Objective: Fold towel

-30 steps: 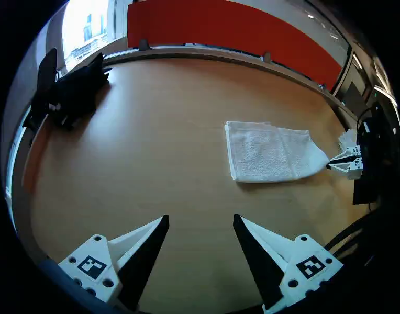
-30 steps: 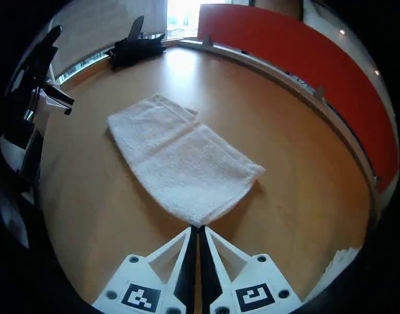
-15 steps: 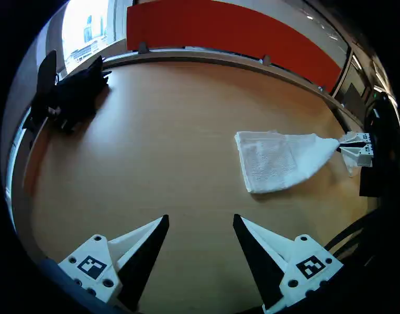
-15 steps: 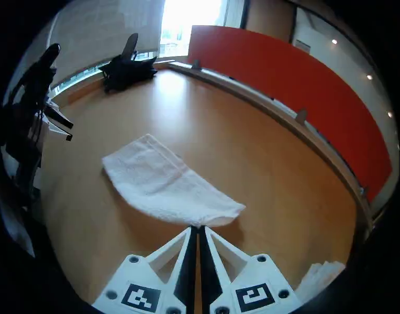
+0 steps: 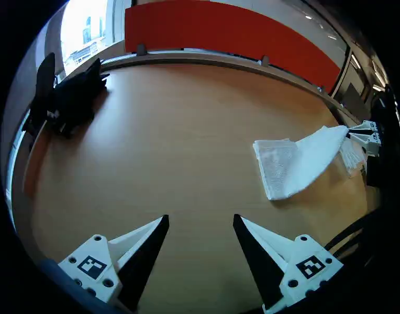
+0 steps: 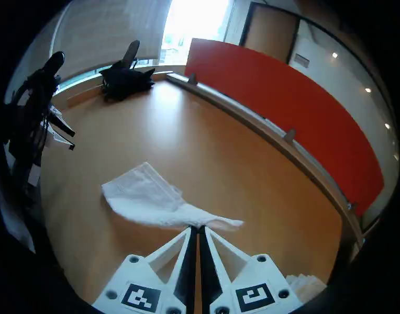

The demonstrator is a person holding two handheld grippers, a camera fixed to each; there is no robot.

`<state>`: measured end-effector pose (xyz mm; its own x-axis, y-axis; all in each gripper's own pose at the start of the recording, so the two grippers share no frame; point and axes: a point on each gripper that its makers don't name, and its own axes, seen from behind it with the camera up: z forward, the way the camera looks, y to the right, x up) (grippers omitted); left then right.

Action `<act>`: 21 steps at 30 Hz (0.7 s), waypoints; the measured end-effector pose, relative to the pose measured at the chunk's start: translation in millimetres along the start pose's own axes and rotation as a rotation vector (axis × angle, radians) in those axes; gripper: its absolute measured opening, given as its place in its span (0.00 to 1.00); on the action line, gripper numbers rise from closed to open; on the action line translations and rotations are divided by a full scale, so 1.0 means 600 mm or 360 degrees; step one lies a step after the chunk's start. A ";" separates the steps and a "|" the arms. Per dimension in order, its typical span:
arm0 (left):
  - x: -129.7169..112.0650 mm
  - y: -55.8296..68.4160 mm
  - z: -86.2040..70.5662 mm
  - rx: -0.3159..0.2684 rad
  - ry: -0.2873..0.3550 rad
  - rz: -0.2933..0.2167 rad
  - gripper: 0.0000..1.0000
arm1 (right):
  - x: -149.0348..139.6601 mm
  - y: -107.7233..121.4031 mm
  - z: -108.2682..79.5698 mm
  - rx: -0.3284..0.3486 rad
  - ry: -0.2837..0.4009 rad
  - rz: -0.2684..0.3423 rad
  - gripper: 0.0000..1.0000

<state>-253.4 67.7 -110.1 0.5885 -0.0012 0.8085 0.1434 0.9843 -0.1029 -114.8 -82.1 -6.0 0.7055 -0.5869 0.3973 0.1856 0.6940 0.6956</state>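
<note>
- Lifted higher than a second ago, the gripped corner of the towel [image 6: 147,201] now hangs clear of the tabletop [image 5: 174,131]. The whole cloth has slid toward the right of the left gripper view, and less of it lies flat than before.
- The right tool [image 6: 198,230] has its two fingers pinched together on that corner. The cloth runs down from the tips in a slack slope.
- The left tool [image 5: 200,217] has its fingers spread wide with nothing between them. It hovers over bare wood, well apart from the towel.
- In the right gripper view, the towel's far part rests on the tabletop while its near part is raised. Layered edges at the resting end suggest it is already doubled once.
- The step in hand looks like a further fold: the raised corner is being carried up so it can be laid over the resting part.
- The next move calls for bringing the corner across toward the far resting edge. It then needs lowering until the edges meet before the pinch lets go.
- Because the cloth slides when pulled, the idle left tool may need to pin the resting end first.
- A dark bundle [image 5: 74,97] sits far left and a red panel [image 5: 226,26] lines the far edge. Both are well apart from the work.
</note>
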 end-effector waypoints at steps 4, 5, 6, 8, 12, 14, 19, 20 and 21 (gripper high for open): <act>0.002 0.002 0.000 -0.0005 0.0000 0.0001 0.91 | 0.011 0.010 -0.011 -0.0018 0.0016 -0.0018 0.05; 0.002 0.002 0.000 -0.0007 -0.0001 0.0001 0.91 | 0.014 0.012 -0.013 -0.0022 0.0021 -0.0022 0.05; 0.001 0.002 0.000 -0.0008 -0.0002 0.0000 0.91 | 0.016 0.014 -0.015 -0.0026 0.0025 -0.0026 0.05; 0.000 0.003 0.001 -0.0011 -0.0004 -0.0004 0.91 | 0.019 0.017 -0.018 -0.0029 0.0030 -0.0032 0.05; -0.001 0.003 0.001 -0.0011 -0.0007 -0.0004 0.91 | 0.021 0.016 -0.019 -0.0024 0.0030 -0.0043 0.05; -0.002 0.004 0.002 -0.0013 -0.0007 0.0000 0.91 | 0.023 0.014 -0.018 -0.0021 0.0032 -0.0046 0.05; -0.001 0.005 0.002 -0.0012 -0.0005 0.0002 0.91 | 0.027 0.006 -0.017 -0.0001 0.0038 -0.0054 0.05; -0.001 0.004 0.002 -0.0012 -0.0004 0.0001 0.91 | 0.028 0.004 -0.017 0.0003 0.0039 -0.0057 0.05; -0.001 0.004 0.002 -0.0012 -0.0003 0.0000 0.91 | 0.029 0.002 -0.016 0.0007 0.0040 -0.0061 0.05</act>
<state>-254.0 70.3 -110.2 0.5869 -0.0008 0.8096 0.1494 0.9829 -0.1073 -95.7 -87.5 -4.2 0.7147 -0.6023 0.3556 0.2097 0.6695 0.7126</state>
